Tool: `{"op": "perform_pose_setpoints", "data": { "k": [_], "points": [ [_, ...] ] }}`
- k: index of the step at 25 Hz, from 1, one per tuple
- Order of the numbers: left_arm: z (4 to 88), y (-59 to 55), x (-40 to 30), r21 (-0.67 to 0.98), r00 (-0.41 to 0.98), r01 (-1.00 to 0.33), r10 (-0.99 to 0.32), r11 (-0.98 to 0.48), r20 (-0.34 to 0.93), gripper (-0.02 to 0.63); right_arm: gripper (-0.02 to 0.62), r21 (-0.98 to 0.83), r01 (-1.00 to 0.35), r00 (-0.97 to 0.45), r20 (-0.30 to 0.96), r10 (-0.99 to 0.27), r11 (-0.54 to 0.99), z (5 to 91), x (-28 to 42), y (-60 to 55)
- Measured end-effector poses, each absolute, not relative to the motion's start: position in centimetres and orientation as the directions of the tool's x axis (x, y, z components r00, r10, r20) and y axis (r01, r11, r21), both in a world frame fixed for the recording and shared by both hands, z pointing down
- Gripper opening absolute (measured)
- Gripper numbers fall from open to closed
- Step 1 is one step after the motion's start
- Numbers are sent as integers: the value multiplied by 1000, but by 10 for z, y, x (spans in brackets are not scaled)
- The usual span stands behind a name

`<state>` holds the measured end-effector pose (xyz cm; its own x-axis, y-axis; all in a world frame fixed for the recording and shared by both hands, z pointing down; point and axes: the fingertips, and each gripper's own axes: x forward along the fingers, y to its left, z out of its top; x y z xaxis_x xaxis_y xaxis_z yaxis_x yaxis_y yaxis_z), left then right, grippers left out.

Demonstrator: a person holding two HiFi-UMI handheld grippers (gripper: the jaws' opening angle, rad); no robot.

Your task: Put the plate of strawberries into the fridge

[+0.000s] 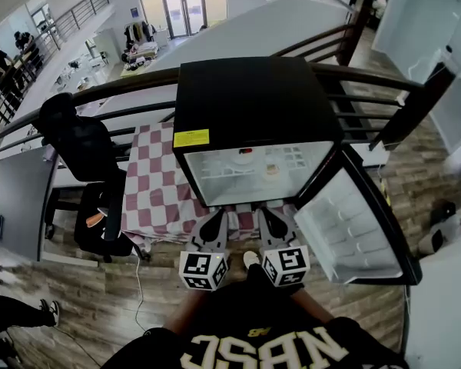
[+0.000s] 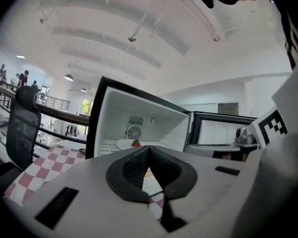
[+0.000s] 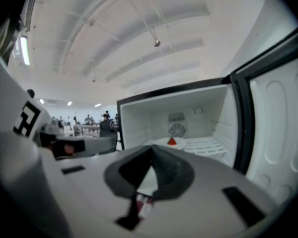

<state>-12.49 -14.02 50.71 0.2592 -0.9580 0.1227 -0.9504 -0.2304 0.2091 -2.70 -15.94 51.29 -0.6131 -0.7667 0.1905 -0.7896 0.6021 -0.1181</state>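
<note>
Nearest to the head camera, the person's black shirt (image 1: 253, 337) fills the bottom edge. Just beyond it the left gripper (image 1: 214, 220) and the right gripper (image 1: 267, 218) are held side by side, both pointing at the fridge opening. Each gripper's own view shows its dark jaws pressed together with nothing between them, so both are empty.

To the right, the fridge door (image 1: 353, 221) stands swung wide open, its white inner shelves facing up. The black mini fridge (image 1: 250, 102) sits on a table covered with a red-and-white checkered cloth (image 1: 157, 183). Inside, the white plate (image 2: 125, 144) rests on the wire shelf (image 3: 203, 145), well back in the compartment and clear of both grippers, with a red strawberry (image 3: 172, 141) on it.

Left of the table stands a black office chair (image 1: 84, 152), and behind the fridge runs a dark railing (image 1: 131, 83).
</note>
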Motion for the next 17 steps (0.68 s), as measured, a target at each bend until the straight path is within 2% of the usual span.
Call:
{"op": "perform_pose_setpoints", "data": {
  "k": [6,11,17],
  "points": [
    [494,-137,-137,156,196,-971,-978,-183,68,17,20,-81,-787,-616,156,-772,611,498,-31,-156],
    [482,-140,-137,136,186,-974,-983,-184,3,17,20,25,-790,-606,118,-787,612,485,-31,-160],
    [471,-149,-134,115,189,-974,-980,-195,-61,17,20,56,-823,-566,21,-824,566,464,-21,-173]
  ]
}}
